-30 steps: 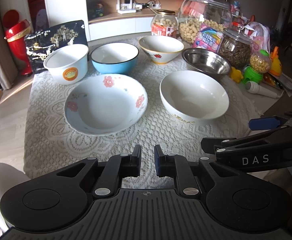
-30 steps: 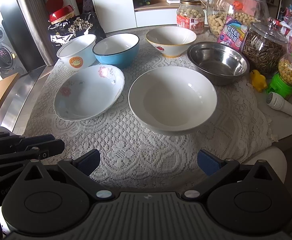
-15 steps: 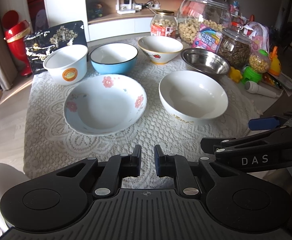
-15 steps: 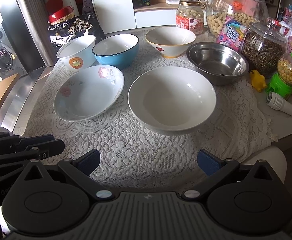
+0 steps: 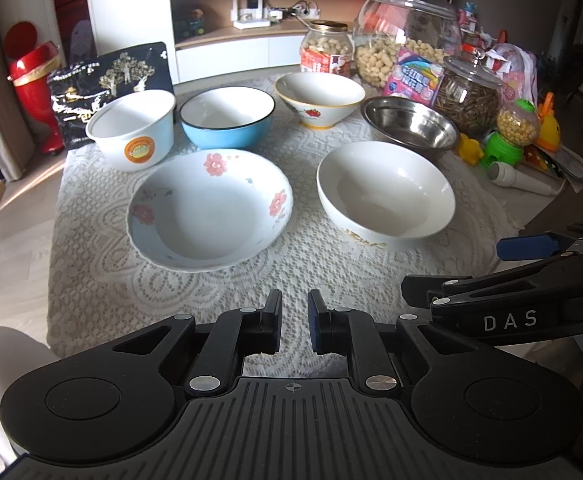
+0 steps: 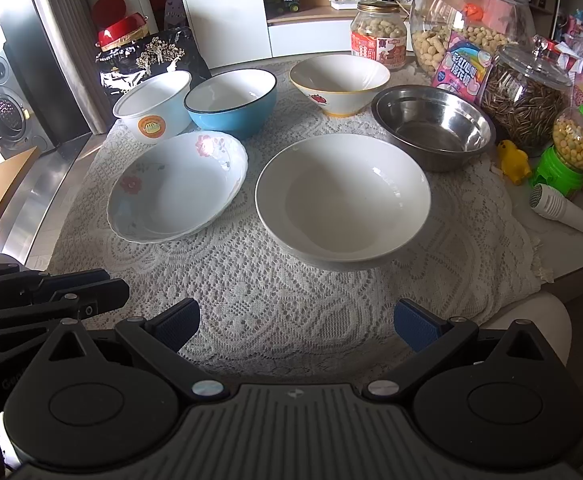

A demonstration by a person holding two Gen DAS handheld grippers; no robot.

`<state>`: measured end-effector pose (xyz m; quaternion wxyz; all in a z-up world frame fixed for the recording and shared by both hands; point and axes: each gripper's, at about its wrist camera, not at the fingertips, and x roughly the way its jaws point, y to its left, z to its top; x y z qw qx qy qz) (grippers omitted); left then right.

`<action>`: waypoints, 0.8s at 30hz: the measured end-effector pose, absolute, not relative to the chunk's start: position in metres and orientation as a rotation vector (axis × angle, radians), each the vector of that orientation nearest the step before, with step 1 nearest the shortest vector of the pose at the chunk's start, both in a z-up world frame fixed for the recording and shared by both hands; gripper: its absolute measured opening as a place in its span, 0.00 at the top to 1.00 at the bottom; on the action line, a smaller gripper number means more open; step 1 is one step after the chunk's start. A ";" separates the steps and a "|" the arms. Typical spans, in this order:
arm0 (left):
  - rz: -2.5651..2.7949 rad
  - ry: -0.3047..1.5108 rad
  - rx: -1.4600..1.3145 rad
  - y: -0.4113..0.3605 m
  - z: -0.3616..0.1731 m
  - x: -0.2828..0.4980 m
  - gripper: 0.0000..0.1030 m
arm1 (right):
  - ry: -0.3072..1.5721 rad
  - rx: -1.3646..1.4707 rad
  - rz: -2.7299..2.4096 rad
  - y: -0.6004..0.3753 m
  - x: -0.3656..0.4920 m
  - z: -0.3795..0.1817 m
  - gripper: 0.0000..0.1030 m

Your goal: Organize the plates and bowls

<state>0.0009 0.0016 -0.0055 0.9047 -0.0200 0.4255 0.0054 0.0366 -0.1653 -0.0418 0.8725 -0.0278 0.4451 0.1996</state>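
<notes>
Nothing gripped yet: left gripper (image 5: 294, 326) pressed together, right gripper (image 6: 296, 324) spread wide, poised short of white bowl (image 6: 342, 197) and floral plate (image 5: 210, 208), apparently sizing up.

White lace cloth (image 5: 91, 280) covers the table. Centre left, a white plate (image 5: 211, 208) with pink flowers. Centre right, a plain white bowl (image 5: 387, 192). Behind, a blue bowl (image 5: 227, 118) rimmed black, and a steel bowl (image 5: 409, 126), upper right.
</notes>
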 end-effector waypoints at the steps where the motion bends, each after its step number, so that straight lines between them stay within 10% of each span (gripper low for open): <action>1: 0.011 0.879 -0.041 0.002 -0.005 0.001 0.84 | 0.930 -0.058 0.417 -0.165 0.036 -0.042 0.00; 24: 0.020 0.877 -0.045 0.003 -0.010 -0.001 0.84 | 0.934 -0.047 0.420 -0.166 0.035 -0.043 0.00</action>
